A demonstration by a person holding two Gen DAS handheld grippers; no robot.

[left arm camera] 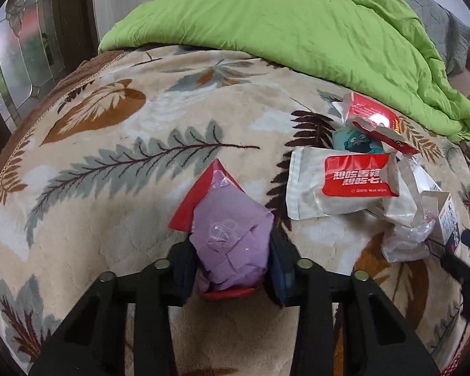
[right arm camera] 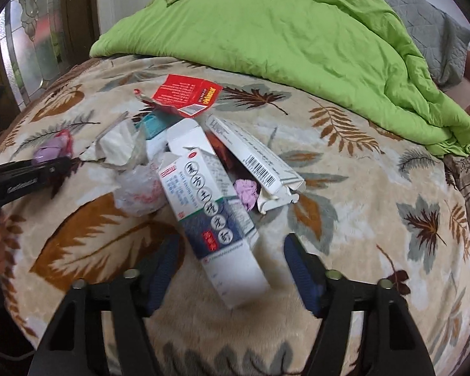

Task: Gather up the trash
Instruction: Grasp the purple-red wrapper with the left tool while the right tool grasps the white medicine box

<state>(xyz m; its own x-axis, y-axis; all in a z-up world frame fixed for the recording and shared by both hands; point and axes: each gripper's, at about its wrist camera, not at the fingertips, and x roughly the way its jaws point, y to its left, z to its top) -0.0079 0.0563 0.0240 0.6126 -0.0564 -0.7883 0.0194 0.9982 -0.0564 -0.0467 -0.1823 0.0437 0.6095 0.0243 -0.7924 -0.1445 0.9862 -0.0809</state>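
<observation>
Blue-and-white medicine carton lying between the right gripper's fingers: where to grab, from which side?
Grip the blue-and-white medicine carton across its narrow width at the near, lower end, coming down from above as the right gripper already points. It lies flat on the leaf-print blanket, long axis running away from the fingers, so both long edges are exposed there; farther up, other trash crowds it.

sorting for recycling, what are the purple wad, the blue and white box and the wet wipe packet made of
Purple wad: looks like crumpled matte paper with a red layer beneath, judging by its sharp creases. Blue and white box: thin printed cardboard, slightly glossy, with folded flaps at its open end. Wet wipe packet: probably plastic film, smooth and sheeny, with a crimped side seam.
</observation>
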